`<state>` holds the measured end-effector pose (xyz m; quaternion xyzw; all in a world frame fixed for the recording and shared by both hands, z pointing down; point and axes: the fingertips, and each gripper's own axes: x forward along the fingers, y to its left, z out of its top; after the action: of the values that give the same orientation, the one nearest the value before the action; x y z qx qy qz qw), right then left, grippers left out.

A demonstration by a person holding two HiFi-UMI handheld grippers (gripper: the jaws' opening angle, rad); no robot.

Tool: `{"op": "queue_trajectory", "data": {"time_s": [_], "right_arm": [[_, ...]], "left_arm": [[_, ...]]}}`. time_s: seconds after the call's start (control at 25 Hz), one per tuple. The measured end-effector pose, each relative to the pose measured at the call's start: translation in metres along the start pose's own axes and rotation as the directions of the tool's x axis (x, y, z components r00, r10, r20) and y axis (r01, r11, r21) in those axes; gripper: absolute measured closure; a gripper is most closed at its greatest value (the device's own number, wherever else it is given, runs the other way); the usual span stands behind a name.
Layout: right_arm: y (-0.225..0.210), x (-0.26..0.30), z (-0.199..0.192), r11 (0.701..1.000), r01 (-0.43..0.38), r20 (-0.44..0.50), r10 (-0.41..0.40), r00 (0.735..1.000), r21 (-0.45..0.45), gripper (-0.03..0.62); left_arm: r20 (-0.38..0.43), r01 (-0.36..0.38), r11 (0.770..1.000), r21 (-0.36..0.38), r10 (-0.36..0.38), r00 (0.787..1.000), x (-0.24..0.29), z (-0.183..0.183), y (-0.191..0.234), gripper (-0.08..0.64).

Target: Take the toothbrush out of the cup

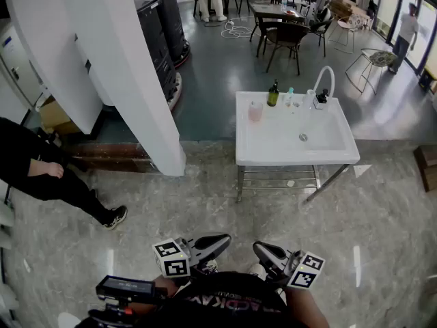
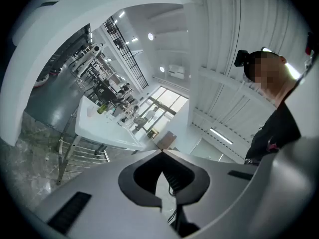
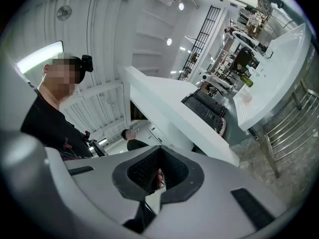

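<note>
Both closed and empty, the grey left claw (image 2: 160, 152) and grey right claw (image 3: 158, 147) hang well apart from the pink cup (image 1: 255, 111) on the white sink surface (image 1: 273, 145): I'd step closer first.

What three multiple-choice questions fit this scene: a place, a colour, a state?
1. Where is the white rectangular sink? A) beside the feet B) ahead, across the grey marble floor C) behind the pillar
2. What colour is the slim bottle on its rim? A) green B) red C) blue
3. How are the left claw and right claw? A) wide open B) holding a toothbrush C) shut, empty

B, floor lies between it and the claws; A, it looks dark green; C, each claw's tips meet on nothing.
</note>
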<state>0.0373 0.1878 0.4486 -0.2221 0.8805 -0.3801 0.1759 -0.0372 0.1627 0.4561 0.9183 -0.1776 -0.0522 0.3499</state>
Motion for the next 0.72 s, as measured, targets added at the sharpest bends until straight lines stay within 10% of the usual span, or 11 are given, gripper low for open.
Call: {"op": "queue_trajectory", "data": {"time_s": [0.72], "right_arm": [[0.004, -0.002, 0.011, 1.000, -0.011, 0.007, 0.011, 1.000, -0.024, 0.583]], "left_arm": [[0.004, -0.003, 1.000, 0.006, 0.003, 1.000, 0.006, 0.010, -0.005, 0.552]]}}
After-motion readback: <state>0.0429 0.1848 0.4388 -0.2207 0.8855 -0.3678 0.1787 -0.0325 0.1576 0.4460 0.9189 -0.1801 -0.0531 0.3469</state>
